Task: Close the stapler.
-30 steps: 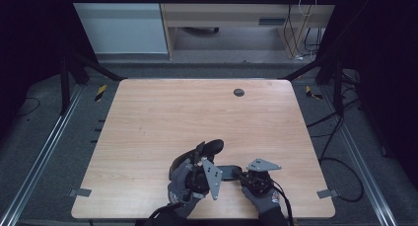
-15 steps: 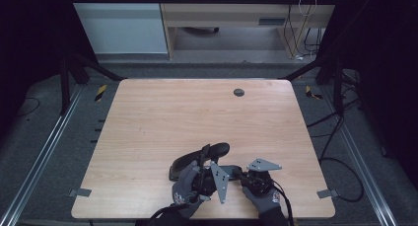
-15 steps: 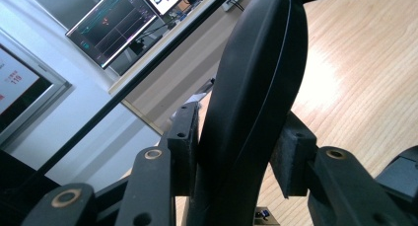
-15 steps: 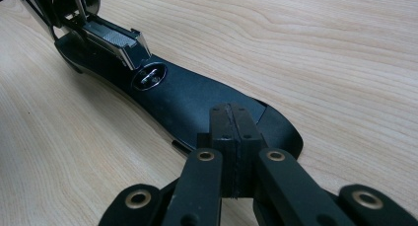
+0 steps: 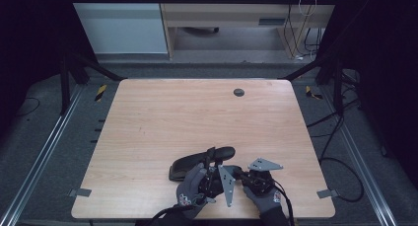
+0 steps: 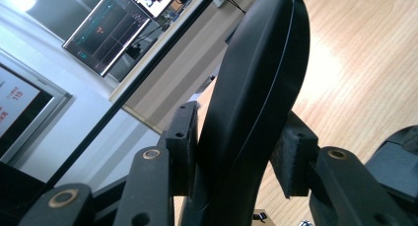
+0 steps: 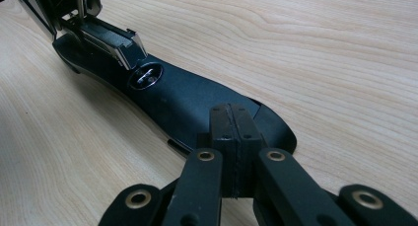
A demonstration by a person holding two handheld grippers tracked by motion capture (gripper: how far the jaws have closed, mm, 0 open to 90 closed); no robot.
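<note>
On the near part of the wooden tabletop (image 5: 162, 117), two gloved hands work a black stapler (image 5: 197, 162) with a gripper each.

The left gripper (image 6: 236, 159) has its jaws clamped on the stapler's black top arm (image 6: 256, 83): in the left gripper view the curved arm rises from between the two pads (image 6: 183, 137), which press on it from either side, and it runs up and away beyond the jaw tips, tilted off the wood. In the high view this gripper (image 5: 209, 162) sits just right of the stapler's body, with its grey three-cornered plate (image 5: 226, 184) standing on edge beside the left hand (image 5: 192, 189).

The right gripper (image 7: 231, 130) has its jaws fully together, pad against pad with no gap showing. Their tips rest on the rounded end of the stapler's flat black base (image 7: 182, 100), which lies on the tabletop and stretches straight ahead of the jaws. Farther along the base, beyond the jaw tips, sits a round metal anvil plate (image 7: 146, 76), and past that the shiny metal staple channel (image 7: 111, 41) lifts off the base at an angle. In the high view the right gripper (image 5: 241, 171) is close against the left one, and the right hand (image 5: 263, 199) is at the table's near edge.
</note>
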